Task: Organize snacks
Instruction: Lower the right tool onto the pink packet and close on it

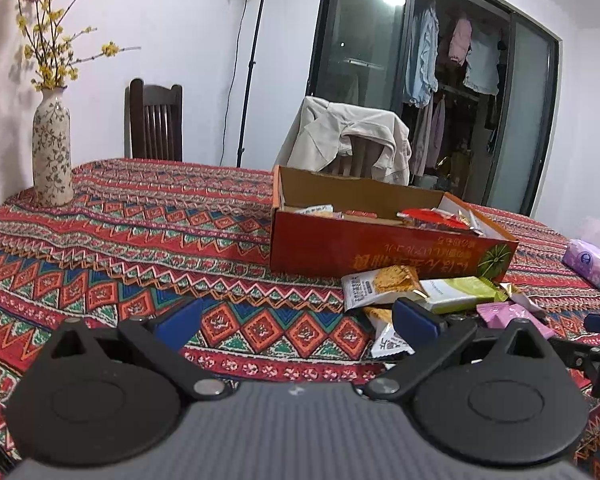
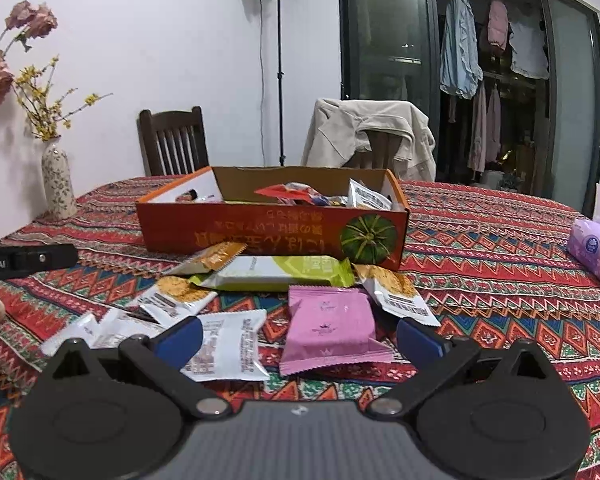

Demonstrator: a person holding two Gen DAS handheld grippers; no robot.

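- Two hand-held grippers hovered low over the table, both with blue-padded fingers spread wide and holding nothing: the left gripper (image 1: 296, 320) over bare cloth beside the pile, the right gripper (image 2: 298, 338) straddling the nearest packets.
- Loose snacks lay heaped just in front of the shallow orange cardboard box with a printed green pumpkin (image 2: 272, 236), which already held several wrappers.
- Nearest the right gripper lay a pink foil-wrapped square packet (image 2: 328, 330) and, beside it, a white printed sachet (image 2: 230, 344); behind them a long green-and-white bar wrapper (image 2: 276, 276) rested against the box wall.
- Probable hazard: the packets overlapped, so a closing grip on the pink one could have pinched a neighbour's edge and dragged it along; slick foil could also have slipped from the pads.
- A second hazard, in my judgement: the two tools stood near each other at the pile and could have collided.
- Surface: a red patterned woven tablecloth (image 1: 140, 240), fairly flat.
- Room: a floral ceramic vase with yellow sprigs (image 1: 52, 152), a dark wooden chair (image 1: 156, 120), a jacket-draped chair, a lamp stand, and a lilac tissue pack (image 2: 596, 252).
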